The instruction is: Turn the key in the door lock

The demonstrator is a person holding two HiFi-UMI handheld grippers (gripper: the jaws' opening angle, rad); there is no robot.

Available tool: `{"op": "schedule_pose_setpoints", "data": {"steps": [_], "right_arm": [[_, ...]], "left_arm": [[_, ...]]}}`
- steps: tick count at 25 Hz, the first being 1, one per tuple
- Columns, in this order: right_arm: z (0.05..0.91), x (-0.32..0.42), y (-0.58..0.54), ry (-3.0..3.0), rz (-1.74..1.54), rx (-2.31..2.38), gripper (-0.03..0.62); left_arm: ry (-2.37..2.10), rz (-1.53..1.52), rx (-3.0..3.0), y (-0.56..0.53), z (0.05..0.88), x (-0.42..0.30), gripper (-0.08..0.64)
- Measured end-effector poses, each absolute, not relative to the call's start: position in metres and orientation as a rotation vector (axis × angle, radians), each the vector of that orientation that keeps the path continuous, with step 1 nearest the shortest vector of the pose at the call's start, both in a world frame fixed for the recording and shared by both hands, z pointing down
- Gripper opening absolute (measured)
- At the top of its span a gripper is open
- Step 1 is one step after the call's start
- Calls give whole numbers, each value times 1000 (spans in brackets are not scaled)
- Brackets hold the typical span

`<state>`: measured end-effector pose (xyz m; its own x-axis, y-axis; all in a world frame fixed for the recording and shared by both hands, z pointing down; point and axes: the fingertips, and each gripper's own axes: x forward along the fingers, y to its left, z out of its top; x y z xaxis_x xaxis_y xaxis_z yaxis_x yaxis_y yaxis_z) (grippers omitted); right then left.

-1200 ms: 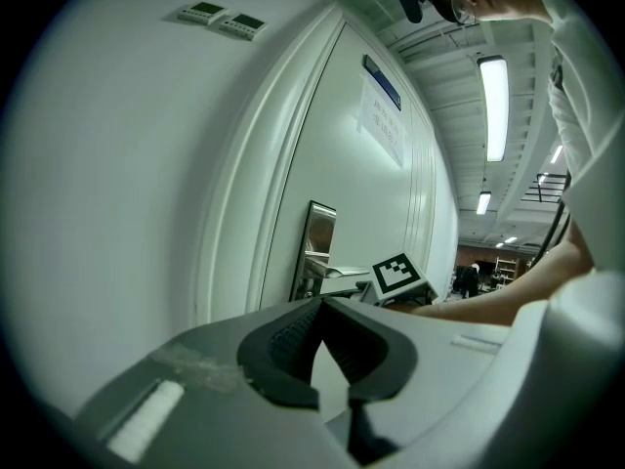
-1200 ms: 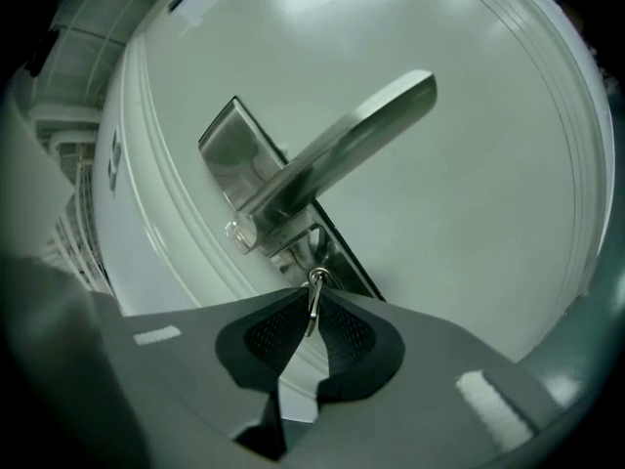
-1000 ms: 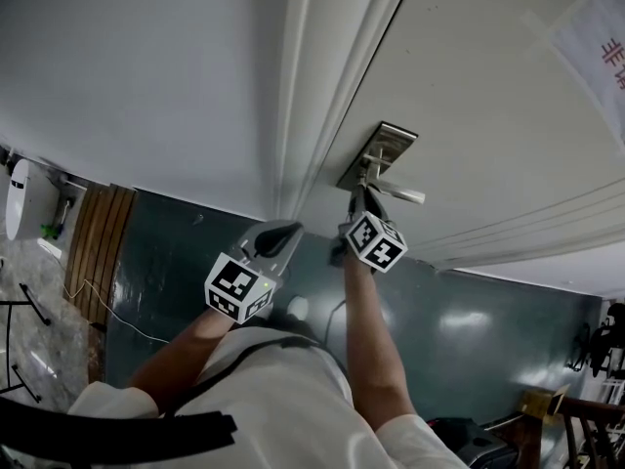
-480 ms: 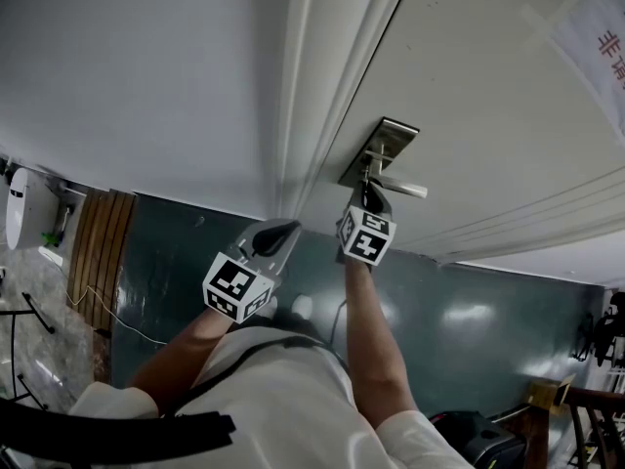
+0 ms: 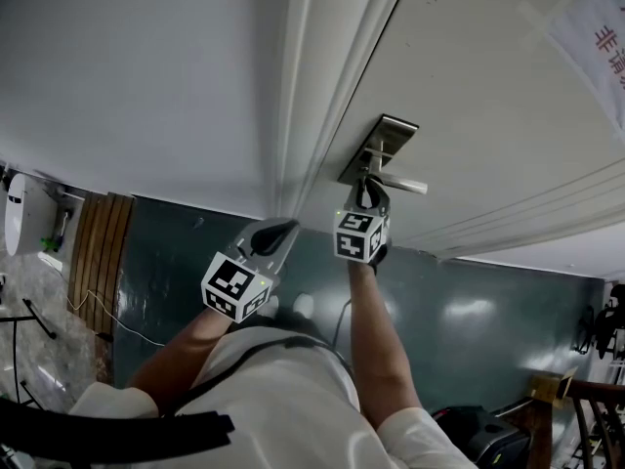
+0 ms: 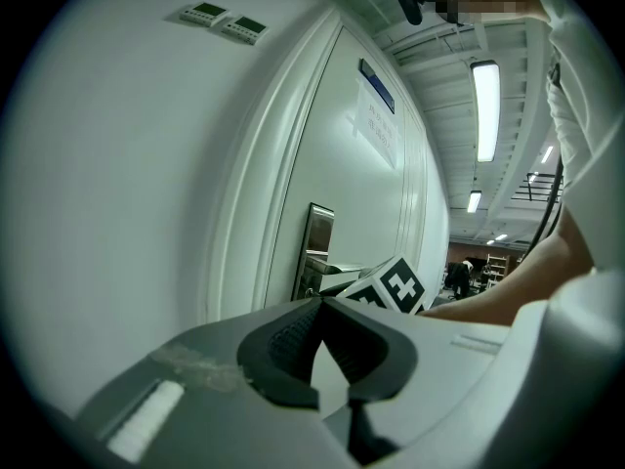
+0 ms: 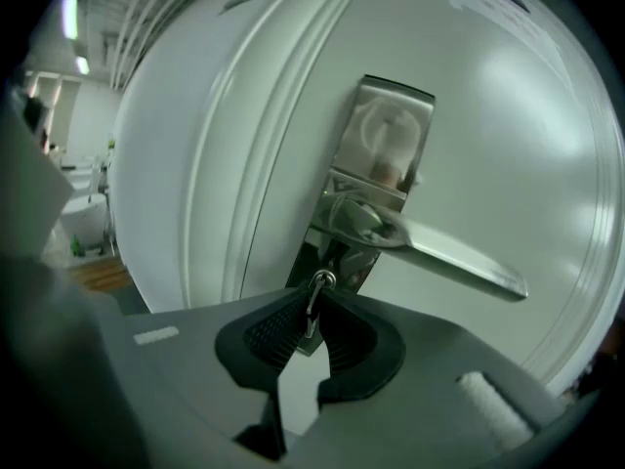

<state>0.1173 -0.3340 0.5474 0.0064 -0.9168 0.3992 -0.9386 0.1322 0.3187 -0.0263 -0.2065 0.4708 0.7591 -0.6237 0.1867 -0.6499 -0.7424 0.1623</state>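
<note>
your right gripper [image 5: 365, 195] is clamped on the key [image 7: 313, 299] in the lock plate [image 7: 383, 154], just under the lever [image 7: 459, 257], near the frame [image 5: 303, 86]. left gripper [image 6: 320, 306]: jaws together, empty, w/ open room round it.

The white door [image 5: 488, 57] in front of me bears a metal lock plate [image 5: 379, 149] close to its frame-side edge. A lever handle [image 7: 459, 257] juts from that plate, a key [image 7: 312, 309] sits in the plate's lower end, and a paper notice [image 5: 591, 37] hangs well apart from the plate.
</note>
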Motion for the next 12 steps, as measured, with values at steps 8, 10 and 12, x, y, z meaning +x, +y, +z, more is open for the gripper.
{"op": "schedule_pose_setpoints", "data": {"steps": [8, 10, 12], "right_arm": [[551, 112, -333, -1722, -248, 1595, 49], [551, 111, -332, -1669, -329, 1550, 51], [551, 109, -332, -1614, -411, 1502, 51]], "left_arm": [[-989, 178, 2750, -203, 470, -29, 5], [-989, 179, 2754, -203, 469, -31, 5], [-986, 181, 2762, -203, 467, -33, 5]]}}
